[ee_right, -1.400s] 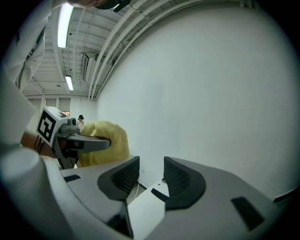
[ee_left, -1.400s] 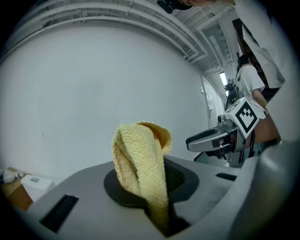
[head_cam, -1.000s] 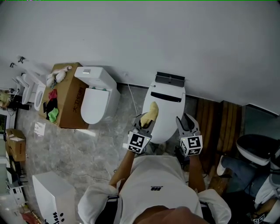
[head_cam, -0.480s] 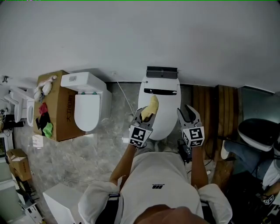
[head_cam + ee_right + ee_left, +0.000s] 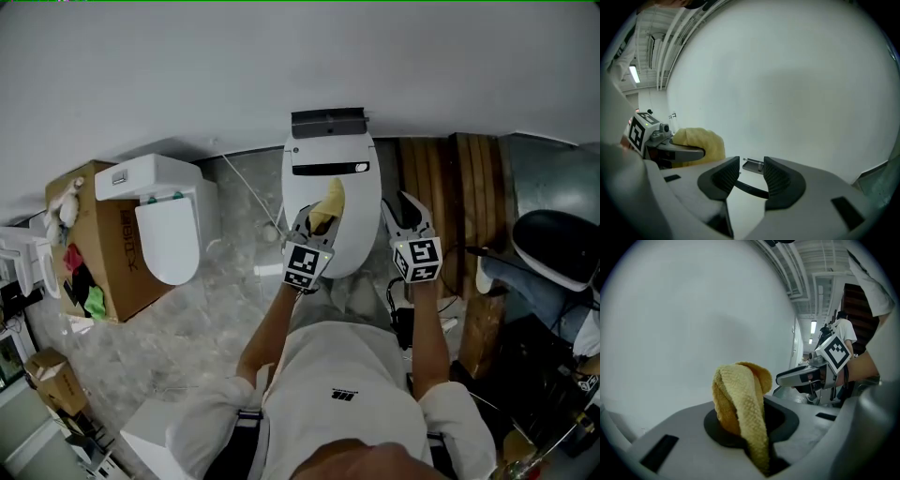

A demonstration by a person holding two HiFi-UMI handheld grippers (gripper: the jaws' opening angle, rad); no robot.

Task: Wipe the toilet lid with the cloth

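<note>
A white toilet with its lid (image 5: pixel 345 195) shut stands against the wall, straight ahead in the head view. My left gripper (image 5: pixel 314 223) hovers over the lid's left half, shut on a yellow cloth (image 5: pixel 329 201) that sticks up out of its jaws. In the left gripper view the cloth (image 5: pixel 739 401) is bunched and pinched between the jaws. My right gripper (image 5: pixel 403 214) is held over the lid's right edge, open and holding nothing. In the right gripper view its jaws (image 5: pixel 751 176) stand a little apart, and the cloth (image 5: pixel 701 143) shows at the left.
A second white toilet (image 5: pixel 169 225) stands to the left, beside a cardboard box (image 5: pixel 89 246) with coloured rags on it. Wooden slats (image 5: pixel 469 187) and a black seat (image 5: pixel 553 246) are to the right. A cable (image 5: pixel 258 208) runs over the marble floor.
The head view has swung so the toilet sits centred. Both grippers have moved forward over the lid. The cloth stays in the left gripper.
</note>
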